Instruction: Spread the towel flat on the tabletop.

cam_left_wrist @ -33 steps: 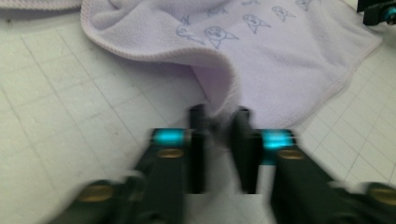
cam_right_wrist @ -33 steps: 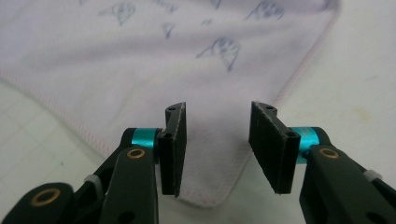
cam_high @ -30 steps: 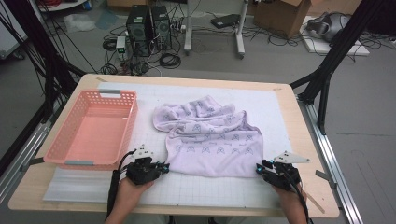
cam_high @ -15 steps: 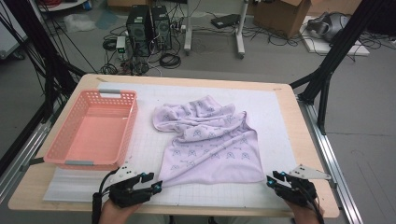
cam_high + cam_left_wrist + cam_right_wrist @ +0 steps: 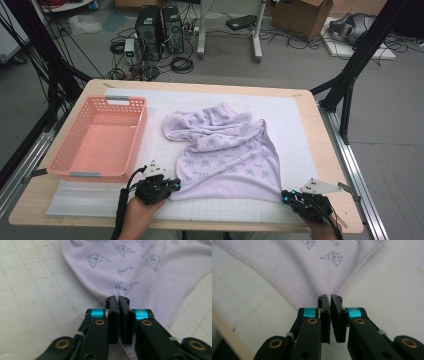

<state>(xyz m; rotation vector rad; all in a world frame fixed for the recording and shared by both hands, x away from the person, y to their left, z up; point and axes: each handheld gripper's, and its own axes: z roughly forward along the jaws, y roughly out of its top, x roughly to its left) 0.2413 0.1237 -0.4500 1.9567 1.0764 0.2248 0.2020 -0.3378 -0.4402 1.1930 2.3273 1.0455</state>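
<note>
Pinching the near corners of the lilac towel (image 5: 227, 155) spread on the counter (image 5: 320, 150), my left fingers (image 5: 118, 298) and right fingers (image 5: 330, 297) could lose the thin hems if I tug unevenly.

Pink basket (image 5: 100, 137) lying empty on white gridded mat (image 5: 300, 125); computer towers (image 5: 160, 27) standing on the floor beyond the table (image 5: 330, 165).

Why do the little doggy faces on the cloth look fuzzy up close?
In the left gripper view the left claw is sharp while the lilac cloth behind softens with distance; the right gripper view blurs its cloth similarly; the high view is evenly lit but too coarse for prints.
</note>
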